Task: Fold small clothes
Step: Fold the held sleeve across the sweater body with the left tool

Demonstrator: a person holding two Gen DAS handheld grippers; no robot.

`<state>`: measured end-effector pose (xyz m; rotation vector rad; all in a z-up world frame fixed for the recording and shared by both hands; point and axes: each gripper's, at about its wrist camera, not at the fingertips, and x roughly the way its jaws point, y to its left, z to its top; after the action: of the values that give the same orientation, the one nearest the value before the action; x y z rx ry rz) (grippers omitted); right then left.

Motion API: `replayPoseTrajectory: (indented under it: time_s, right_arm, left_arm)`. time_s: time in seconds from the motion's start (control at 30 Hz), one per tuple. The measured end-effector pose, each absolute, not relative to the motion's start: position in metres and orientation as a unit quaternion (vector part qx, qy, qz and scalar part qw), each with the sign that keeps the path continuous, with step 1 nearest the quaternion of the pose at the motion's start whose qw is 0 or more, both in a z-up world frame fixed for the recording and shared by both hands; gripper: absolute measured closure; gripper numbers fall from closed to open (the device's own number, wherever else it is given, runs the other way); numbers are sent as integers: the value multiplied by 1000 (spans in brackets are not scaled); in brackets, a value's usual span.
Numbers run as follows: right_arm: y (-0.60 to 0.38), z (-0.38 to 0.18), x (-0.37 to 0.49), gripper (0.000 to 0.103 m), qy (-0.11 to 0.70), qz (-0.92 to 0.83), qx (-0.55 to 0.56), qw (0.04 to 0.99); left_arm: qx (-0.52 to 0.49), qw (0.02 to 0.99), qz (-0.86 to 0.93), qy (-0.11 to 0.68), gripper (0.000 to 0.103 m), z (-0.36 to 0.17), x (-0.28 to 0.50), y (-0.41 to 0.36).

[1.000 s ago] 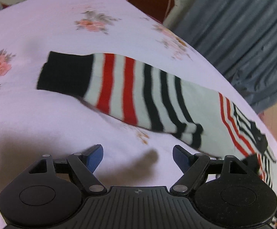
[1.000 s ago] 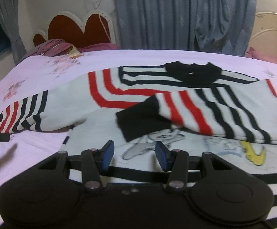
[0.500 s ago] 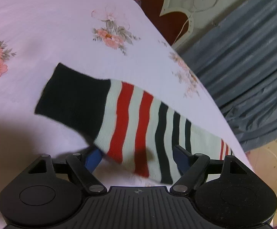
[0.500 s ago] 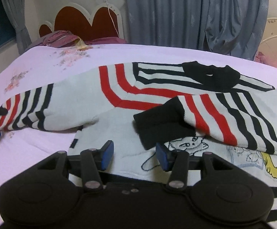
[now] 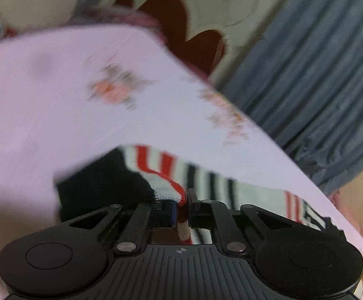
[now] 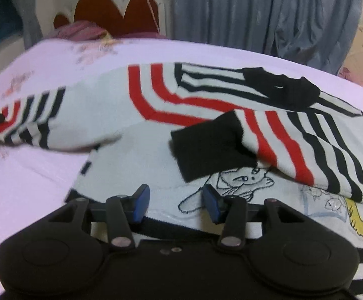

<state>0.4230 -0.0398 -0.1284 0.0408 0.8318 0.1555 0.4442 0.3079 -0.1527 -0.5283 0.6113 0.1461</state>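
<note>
Pink bedsheet (image 5: 156,115): left gripper (image 5: 181,208) fingers, earlier spread, now pinching sweater sleeve (image 5: 166,175); right gripper (image 6: 175,203) unchanged, spread.

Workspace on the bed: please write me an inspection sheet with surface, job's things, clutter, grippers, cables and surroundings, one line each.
Surface: bedsheet, pale pink with flower prints, on a bed.
Job's things: sweater, white with red and black stripes, spread flat; right sleeve folded across the chest over a cat drawing; left sleeve bunched up and lifted near its black cuff.
Clutter: purple cloth heaped by the headboard.
Grippers: left gripper shut on the left sleeve's striped part; right gripper open, nothing between the fingers, over the sweater's hem.
Cables: a thin cord hangs on the wall above the headboard.
Surroundings: red scalloped headboard, grey curtain.
</note>
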Motion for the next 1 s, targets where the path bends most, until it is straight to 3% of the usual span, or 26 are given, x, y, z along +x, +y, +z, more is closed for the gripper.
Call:
replayPoseTrajectory:
  time_s: [0.3, 0.53, 0.7, 0.73, 0.83, 0.9, 1.0]
  right_arm:
    - [-85, -104, 400, 56, 369, 59, 79, 924]
    - [-139, -97, 378, 54, 356, 12, 80, 931]
    - [-162, -99, 371, 48, 357, 17, 90, 929]
    - [-163, -99, 372, 48, 356, 20, 90, 930]
    - [-158, -99, 378, 45, 352, 36, 89, 931]
    - [-150, -98, 379, 45, 349, 51, 85, 932]
    - [-133, -98, 385, 45, 353, 76, 68, 930]
  left_arm:
    - [-150, 945, -109, 271, 96, -101, 456, 171]
    - [-82, 911, -235, 329, 95, -121, 455, 39]
    - [-26, 900, -227, 372, 94, -138, 444, 10]
    - [-32, 897, -221, 381, 87, -138, 442, 14]
    - [-50, 905, -199, 372, 32, -133, 430, 32]
    - [-49, 917, -185, 351, 25, -127, 421, 47]
    - [-51, 924, -164, 342, 24, -118, 413, 71]
